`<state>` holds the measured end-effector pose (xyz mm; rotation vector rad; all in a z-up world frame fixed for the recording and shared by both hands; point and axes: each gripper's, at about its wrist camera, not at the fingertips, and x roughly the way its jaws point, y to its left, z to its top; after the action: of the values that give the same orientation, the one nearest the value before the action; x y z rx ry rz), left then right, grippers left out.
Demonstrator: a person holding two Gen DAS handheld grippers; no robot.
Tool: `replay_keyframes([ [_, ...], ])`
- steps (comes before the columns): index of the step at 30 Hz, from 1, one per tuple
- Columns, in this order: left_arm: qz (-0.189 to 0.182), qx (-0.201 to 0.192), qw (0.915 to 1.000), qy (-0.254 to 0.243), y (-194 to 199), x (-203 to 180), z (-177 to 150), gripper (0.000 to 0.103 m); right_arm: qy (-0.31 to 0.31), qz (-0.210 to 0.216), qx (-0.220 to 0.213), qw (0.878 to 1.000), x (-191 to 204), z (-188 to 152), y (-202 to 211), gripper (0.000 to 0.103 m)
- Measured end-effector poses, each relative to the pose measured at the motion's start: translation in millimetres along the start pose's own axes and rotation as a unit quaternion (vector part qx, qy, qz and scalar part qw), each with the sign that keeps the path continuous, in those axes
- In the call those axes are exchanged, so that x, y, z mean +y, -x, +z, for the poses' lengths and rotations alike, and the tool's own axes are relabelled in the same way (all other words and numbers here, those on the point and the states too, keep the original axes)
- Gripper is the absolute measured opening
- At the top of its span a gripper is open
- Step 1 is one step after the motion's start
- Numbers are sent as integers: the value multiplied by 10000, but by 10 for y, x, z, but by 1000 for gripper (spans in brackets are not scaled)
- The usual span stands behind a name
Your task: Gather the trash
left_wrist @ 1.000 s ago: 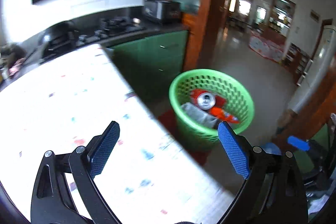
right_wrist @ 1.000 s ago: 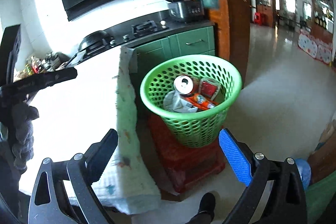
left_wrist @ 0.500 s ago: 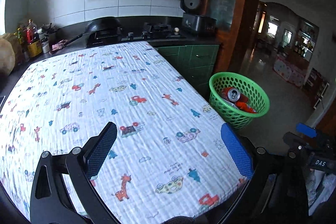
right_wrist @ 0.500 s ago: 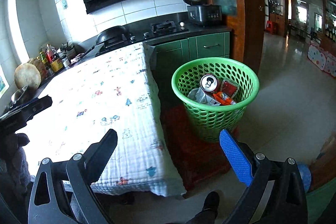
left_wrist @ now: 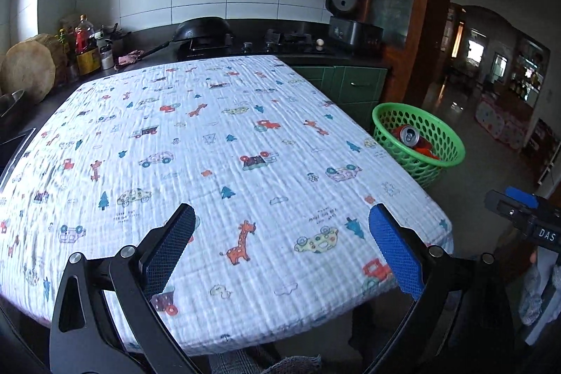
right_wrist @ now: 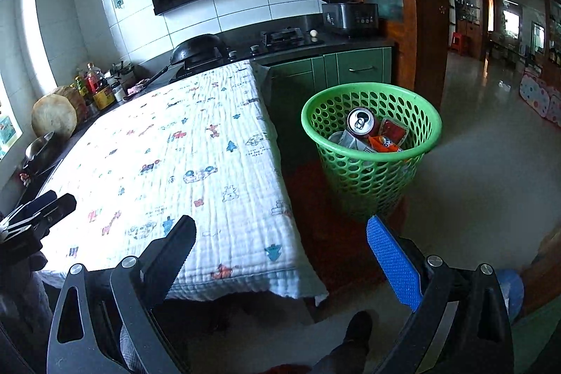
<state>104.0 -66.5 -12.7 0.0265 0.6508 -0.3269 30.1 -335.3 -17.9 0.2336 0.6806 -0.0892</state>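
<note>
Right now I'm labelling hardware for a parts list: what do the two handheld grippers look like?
Both match: the left gripper and right gripper have black angular finger arms with silver pivot bolts and triangular cut-outs, and textured blue pads. The right gripper's body, seen from the left camera, carries white lettering "DAS".

Soft daylight from a left-side window, mild glare on the tablecloth point(left_wrist: 224, 142), fisheye-bent, dark-vignetted edges.

Left claw point(left_wrist: 280, 240) agape, empty; right claw point(right_wrist: 280, 251) likewise.
</note>
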Motion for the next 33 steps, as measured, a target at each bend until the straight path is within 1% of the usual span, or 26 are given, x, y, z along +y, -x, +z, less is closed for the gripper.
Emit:
replay_keyframes([
  [8,70,-148,9998,-117,210,-75,-105,98,52,-9,-99,9999,41,-109,145,95],
  [15,193,-232,9995,-112,325,-47,-126,98,50,-31,-193,9998,65,-97,238,95],
  [26,76,-254,9995,-166,365,-142,-140,98,181,-79,-200,9996,129,-134,269,95],
  [33,10,-166,9995,-258,300,-248,-173,98,229,-165,-172,9995,125,-161,245,96],
])
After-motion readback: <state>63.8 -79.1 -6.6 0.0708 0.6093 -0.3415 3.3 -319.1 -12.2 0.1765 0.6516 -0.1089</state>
